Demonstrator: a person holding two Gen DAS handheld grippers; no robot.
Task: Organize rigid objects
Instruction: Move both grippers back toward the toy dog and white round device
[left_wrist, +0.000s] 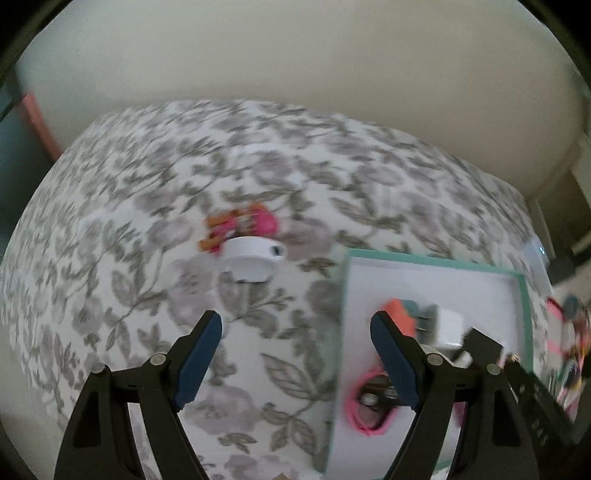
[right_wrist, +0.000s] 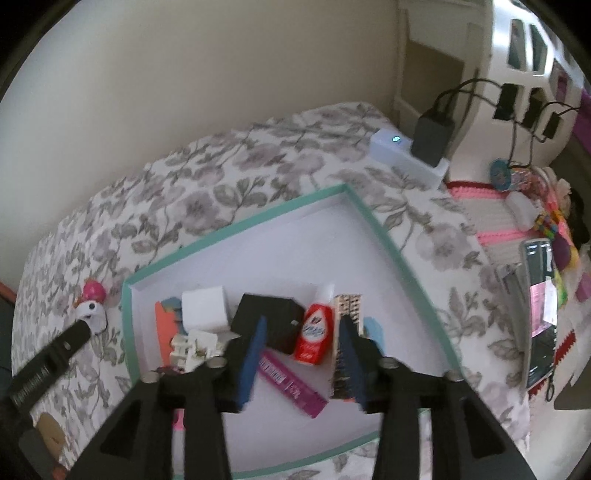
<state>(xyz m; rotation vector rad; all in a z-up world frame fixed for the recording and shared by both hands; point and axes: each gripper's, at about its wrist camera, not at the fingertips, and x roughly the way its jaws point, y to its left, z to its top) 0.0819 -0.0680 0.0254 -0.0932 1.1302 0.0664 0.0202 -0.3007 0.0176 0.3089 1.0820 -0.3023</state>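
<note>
While the right gripper's (right_wrist: 303, 339) blue fingers stand parted over the red plastic bottle (right_wrist: 314, 332) in the teal-rimmed white cardboard box (right_wrist: 388, 240), the left gripper's (left_wrist: 295, 343) fingers gape empty before a white plastic ring (left_wrist: 253, 260).

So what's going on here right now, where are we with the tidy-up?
A person is sorting small items on the floral bedspread into a teal-rimmed box. The right tool hangs open over the box, above a red bottle, a black block and a white cube; nothing is gripped. The left tool is open and empty over the bedspread, pointing toward a white ring-shaped piece and a pink-and-orange toy outside the box.
</note>
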